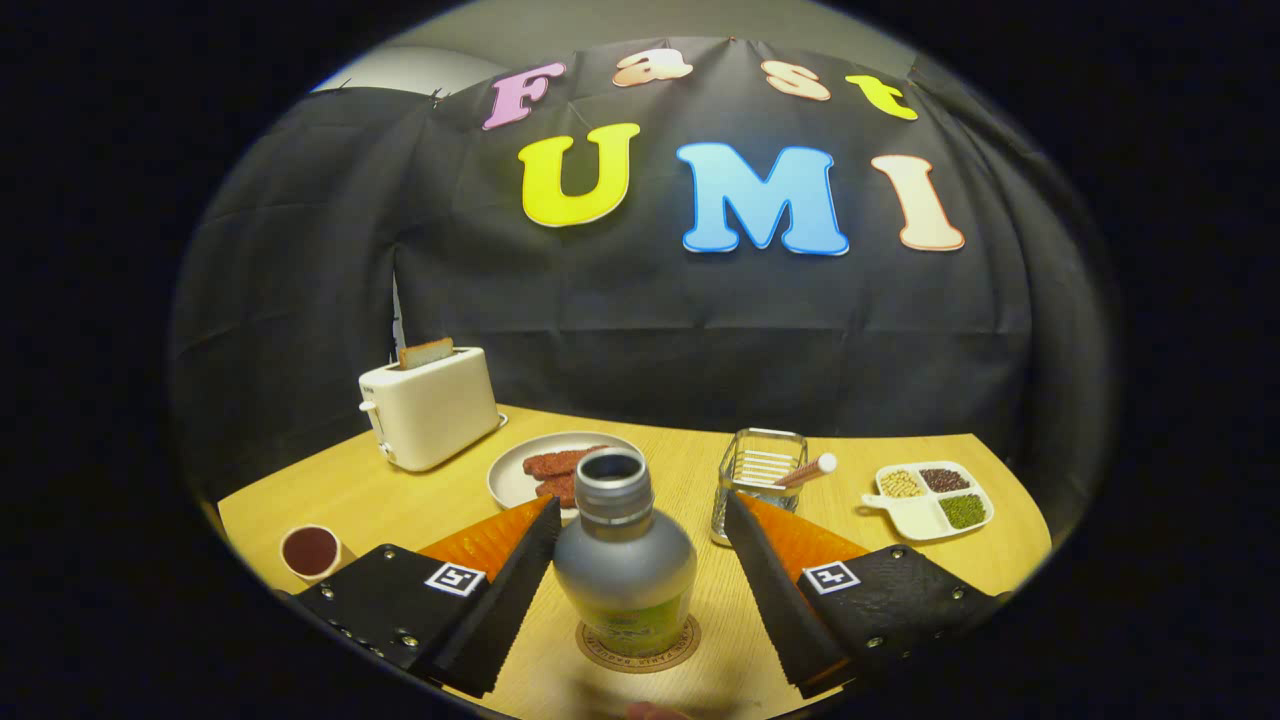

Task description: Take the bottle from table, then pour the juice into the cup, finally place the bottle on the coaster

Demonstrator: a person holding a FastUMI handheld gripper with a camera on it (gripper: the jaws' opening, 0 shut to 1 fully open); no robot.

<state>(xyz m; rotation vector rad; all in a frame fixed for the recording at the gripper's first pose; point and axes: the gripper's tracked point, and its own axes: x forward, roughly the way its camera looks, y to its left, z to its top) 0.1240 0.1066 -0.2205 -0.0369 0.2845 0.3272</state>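
Note:
A grey bottle with an open metal neck and a green label stands upright on a round cork coaster. It sits between the fingers of my gripper, which stands open: both fingers are a clear gap away from the bottle's sides. A small cup with dark red juice in it rests on the table to the left, just beyond the left finger.
On the wooden table beyond the bottle are a plate with reddish slices, a white toaster with bread, a wire basket holding a stick and a divided dish of beans.

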